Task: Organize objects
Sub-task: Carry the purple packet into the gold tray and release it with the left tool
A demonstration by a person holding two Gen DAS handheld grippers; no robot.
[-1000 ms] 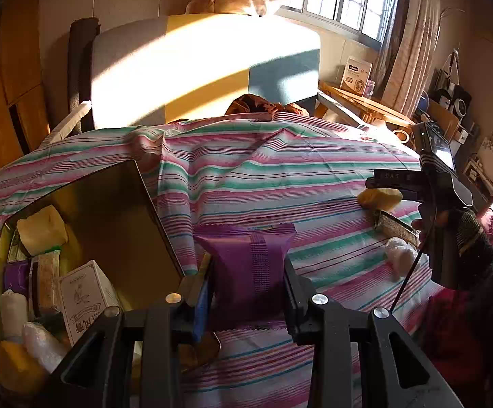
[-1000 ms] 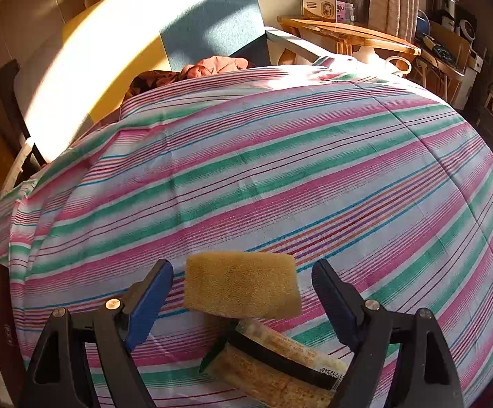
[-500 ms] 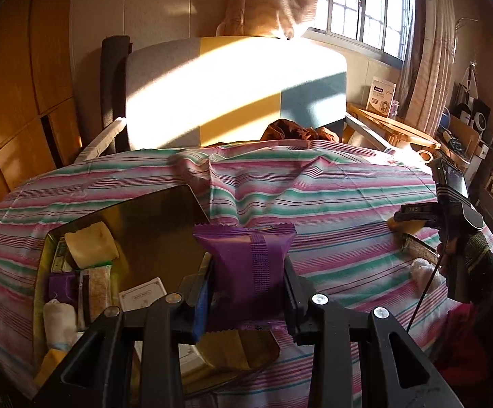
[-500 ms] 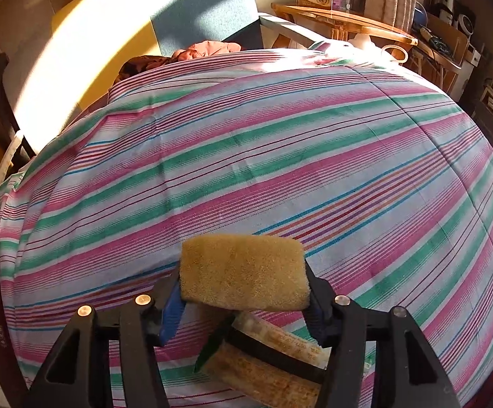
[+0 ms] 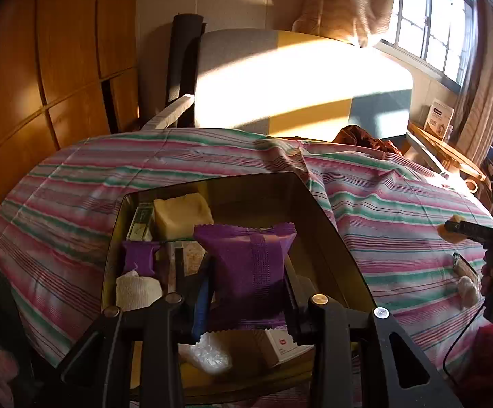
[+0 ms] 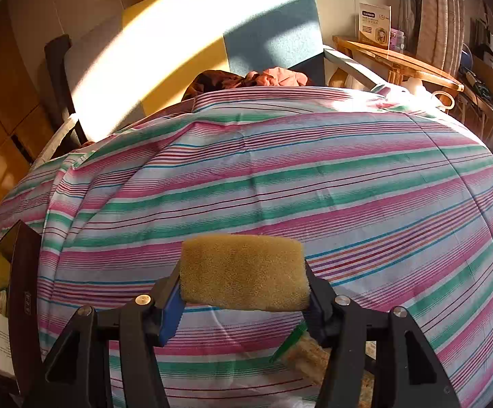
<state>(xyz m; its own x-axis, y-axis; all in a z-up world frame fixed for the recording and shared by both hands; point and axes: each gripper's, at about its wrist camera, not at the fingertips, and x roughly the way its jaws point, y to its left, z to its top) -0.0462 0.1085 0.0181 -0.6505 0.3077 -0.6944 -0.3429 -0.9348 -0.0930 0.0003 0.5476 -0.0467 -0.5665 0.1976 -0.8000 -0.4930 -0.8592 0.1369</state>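
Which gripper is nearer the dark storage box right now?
Left. The left gripper, holding a purple packet, is over the dark storage box; the right gripper is off to its side.

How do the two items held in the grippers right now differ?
The purple packet in the left gripper is a smooth sealed wrapper with crimped ends; the yellow sponge in the right gripper is a bare, porous block. The purple packet hangs over the tray of sorted items; the yellow sponge is over the striped cloth. Both are clamped between the pads.
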